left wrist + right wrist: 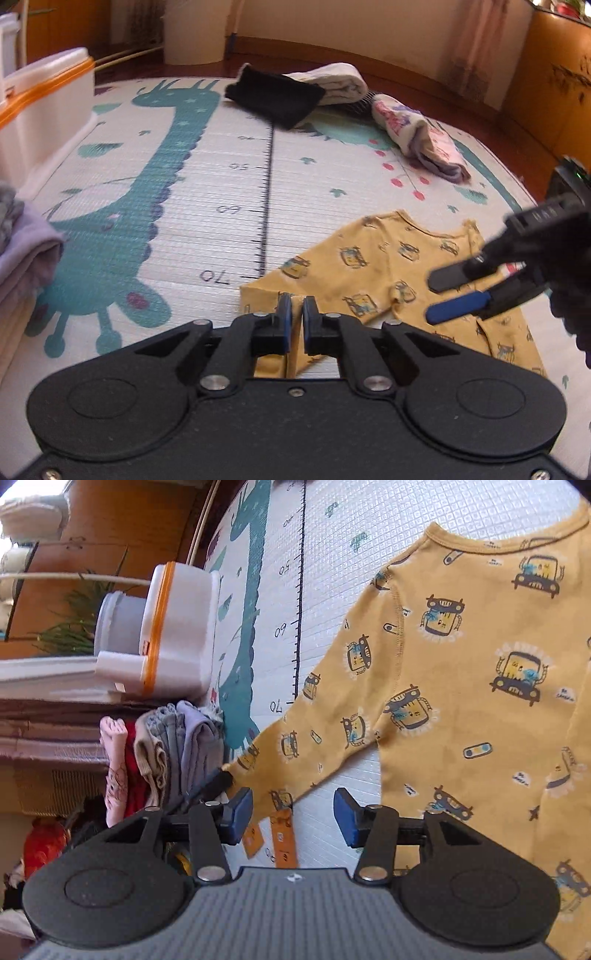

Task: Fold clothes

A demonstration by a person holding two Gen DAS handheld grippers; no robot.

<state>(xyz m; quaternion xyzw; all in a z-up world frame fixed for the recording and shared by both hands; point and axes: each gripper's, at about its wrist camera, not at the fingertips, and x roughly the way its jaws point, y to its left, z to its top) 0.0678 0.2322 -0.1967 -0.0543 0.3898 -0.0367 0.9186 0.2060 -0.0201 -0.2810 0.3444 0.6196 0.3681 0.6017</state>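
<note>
Left claw (297, 314) clenched on the cuff end of the yellow shirt (388, 266); right claw (293, 814) released, jaws apart, nothing between the pads, hovering just over the shirt. One yellow shirt lies flat on the play mat (207, 177), its neckline toward the far end of the mat and one sleeve (314, 716) stretched out toward the left claw. Also on the mat: three folded bundles at the far edge, one black (275, 98), one white (338, 83), one printed (417, 138), plus one white box (44, 107) with an orange band.

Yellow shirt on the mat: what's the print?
Small cartoon cars, dark outlines with blue accents, on the mustard-yellow shirt. Right wrist view shows it best.
</note>
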